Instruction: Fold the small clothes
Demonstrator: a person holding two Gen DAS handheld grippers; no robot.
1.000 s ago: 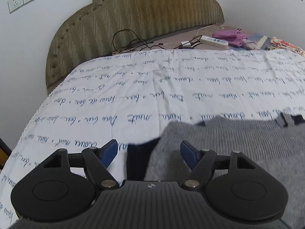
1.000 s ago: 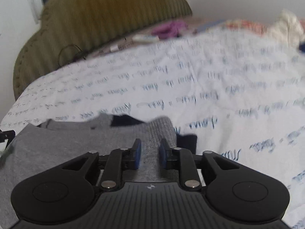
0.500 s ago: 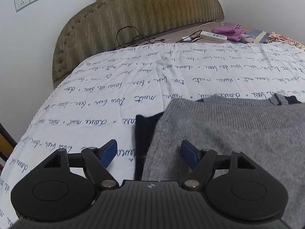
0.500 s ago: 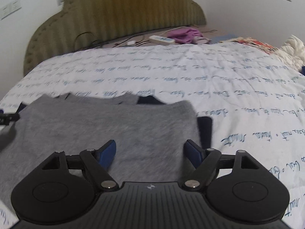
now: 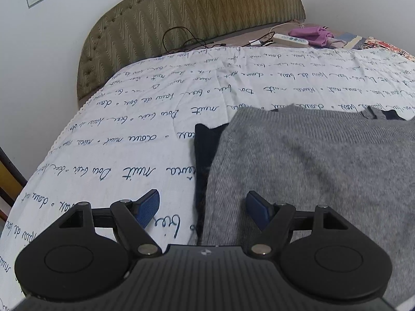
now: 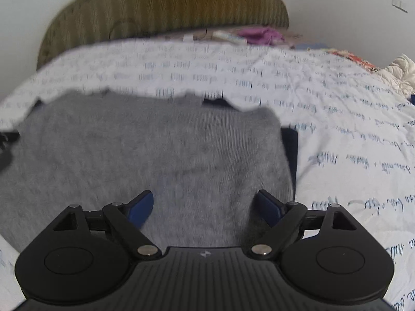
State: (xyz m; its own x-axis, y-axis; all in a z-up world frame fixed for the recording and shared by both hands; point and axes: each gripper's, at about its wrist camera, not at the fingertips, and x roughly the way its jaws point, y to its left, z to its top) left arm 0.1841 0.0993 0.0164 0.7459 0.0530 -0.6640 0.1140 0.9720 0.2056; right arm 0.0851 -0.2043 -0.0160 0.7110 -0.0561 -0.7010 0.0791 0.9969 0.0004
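Observation:
A grey knit garment (image 5: 306,171) lies flat and folded on the white bedspread (image 5: 135,140) with blue script. A dark navy layer (image 5: 205,150) sticks out along its left edge, and along its right edge in the right wrist view (image 6: 290,150). My left gripper (image 5: 202,208) is open and empty above the garment's left edge. My right gripper (image 6: 205,206) is open and empty above the grey garment (image 6: 145,150), near its right side. The right wrist view is blurred.
An olive padded headboard (image 5: 197,15) stands at the far end. Black cables (image 5: 181,39), a white power strip (image 5: 290,39) and a purple cloth (image 5: 311,32) lie near it. A white crumpled cloth (image 6: 402,70) is at far right. The bed's left edge (image 5: 52,145) drops off.
One second ago my right gripper was shut on the grey garment's edge; it has opened and let go. The garment now lies flat. Both grippers have drawn back a little.

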